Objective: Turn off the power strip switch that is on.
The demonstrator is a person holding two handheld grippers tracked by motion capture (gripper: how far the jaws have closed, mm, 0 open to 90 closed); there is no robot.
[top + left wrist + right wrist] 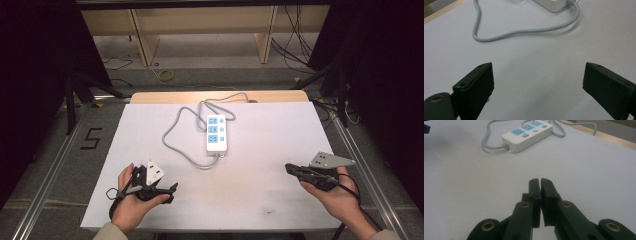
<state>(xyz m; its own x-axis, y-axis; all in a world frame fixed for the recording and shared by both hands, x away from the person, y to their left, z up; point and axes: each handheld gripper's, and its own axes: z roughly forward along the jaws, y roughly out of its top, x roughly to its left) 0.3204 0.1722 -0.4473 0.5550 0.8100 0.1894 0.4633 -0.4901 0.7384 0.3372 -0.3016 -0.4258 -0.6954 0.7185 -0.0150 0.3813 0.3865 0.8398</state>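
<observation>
A white power strip [216, 133] with blue sockets lies in the middle of the white table [280, 190], its grey cable [172, 135] looping to its left and back off the far edge. My left gripper [171, 192] rests at the front left, held in a hand, its jaws wide open with bare table between them [537, 80]. The strip's near end [552, 5] and cable [524, 32] lie ahead of it. My right gripper [289, 169] sits at the front right, its jaws pressed together on nothing [540, 182]. The strip [527, 135] lies beyond it.
A wooden board [220, 96] borders the table's far edge. Metal rails [360, 160] run along both sides. A wooden shelf frame [200, 30] and loose cables [295, 45] stand on the floor behind. A "5" [91, 139] is marked on the floor at left.
</observation>
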